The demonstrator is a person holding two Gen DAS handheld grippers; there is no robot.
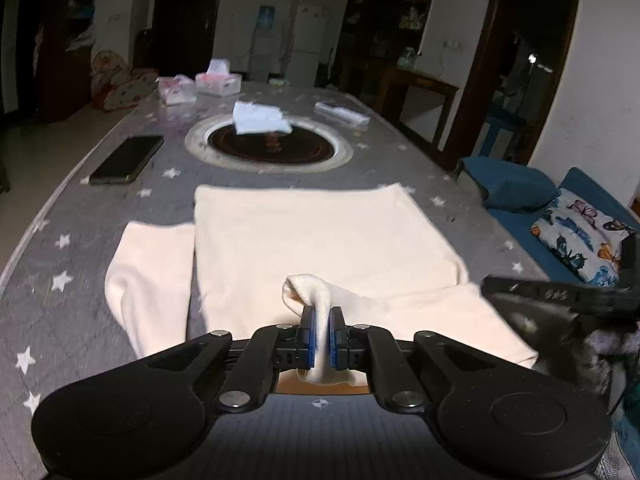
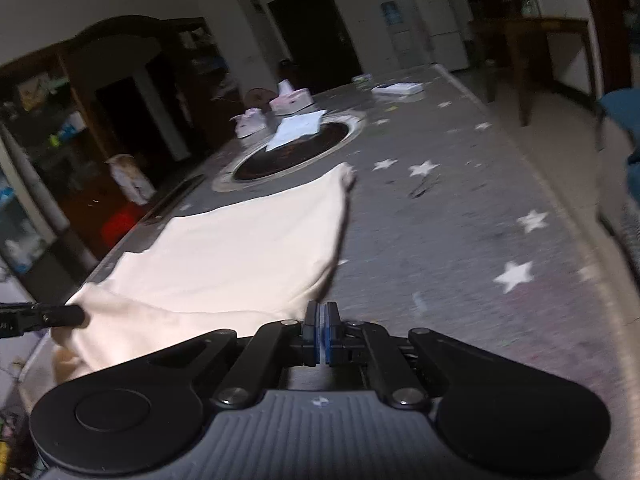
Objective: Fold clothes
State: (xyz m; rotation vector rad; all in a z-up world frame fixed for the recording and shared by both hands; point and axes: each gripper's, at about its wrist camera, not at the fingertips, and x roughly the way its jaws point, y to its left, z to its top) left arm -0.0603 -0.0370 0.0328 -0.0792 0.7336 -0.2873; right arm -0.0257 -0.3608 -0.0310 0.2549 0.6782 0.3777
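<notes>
While lengthwise toward the burner (image 1: pixel 272 148) — cream garment (image 1: pixel 320 236), both grippers (image 1: pixel 321 320) (image 2: pixel 321 320) pinching cloth.

left tool (image 1: pixel 321 314): pads pinched on cloth, tilted down | right tool (image 2: pixel 321 312): pads together

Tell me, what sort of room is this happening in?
Most likely a home's living and dining room: a long table with a star-patterned cover, a white fridge against the far wall, and a blue sofa with a butterfly cushion.
</notes>
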